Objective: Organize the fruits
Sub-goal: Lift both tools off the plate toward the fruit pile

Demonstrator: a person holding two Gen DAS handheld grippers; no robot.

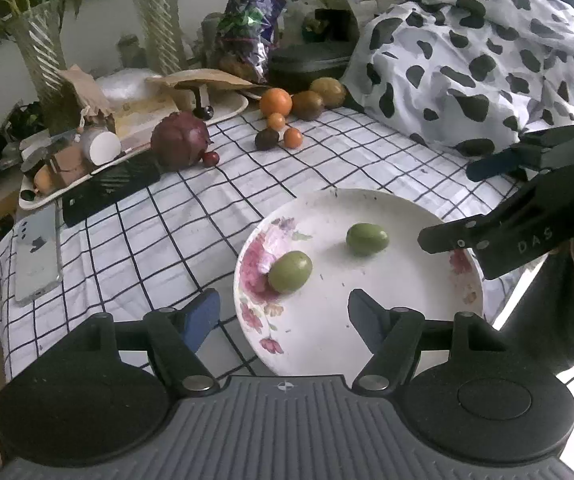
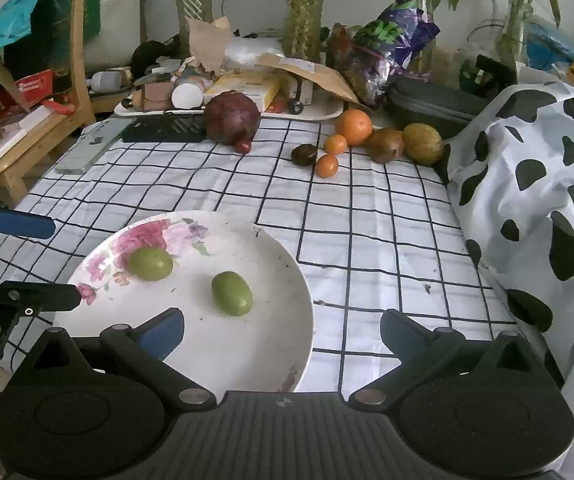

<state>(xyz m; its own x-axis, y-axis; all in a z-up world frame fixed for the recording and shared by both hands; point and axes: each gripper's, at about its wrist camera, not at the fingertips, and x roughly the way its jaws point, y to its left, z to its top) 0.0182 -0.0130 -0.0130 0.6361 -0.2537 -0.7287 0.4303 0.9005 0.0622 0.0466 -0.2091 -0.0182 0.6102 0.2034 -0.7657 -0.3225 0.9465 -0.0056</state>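
Note:
A white floral plate (image 1: 387, 320) (image 2: 247, 344) on the checked cloth holds two green fruits (image 1: 290, 272) (image 1: 367, 239) (image 2: 151, 264) (image 2: 231, 294). My left gripper (image 1: 283, 320) is open and empty just in front of the nearer green fruit. My right gripper (image 2: 283, 332) is open and empty over the plate's right rim; it also shows in the left wrist view (image 1: 467, 200). At the far side lie a large orange (image 1: 275, 102) (image 2: 353, 126), two small oranges (image 1: 276, 121) (image 1: 292, 137), a dark round fruit (image 1: 267, 139) (image 2: 304, 155), two brown-green fruits (image 1: 308, 105) (image 1: 328, 93), and a red dragon fruit (image 1: 180, 145) (image 2: 231, 123).
A cow-print cloth heap (image 1: 467, 64) (image 2: 535, 208) rises on the right. A cluttered tray (image 1: 87, 152) (image 2: 227, 112), a black keyboard-like object (image 1: 111, 188), and a phone (image 1: 39, 256) lie at the left. Vases with plants (image 1: 43, 48) stand behind.

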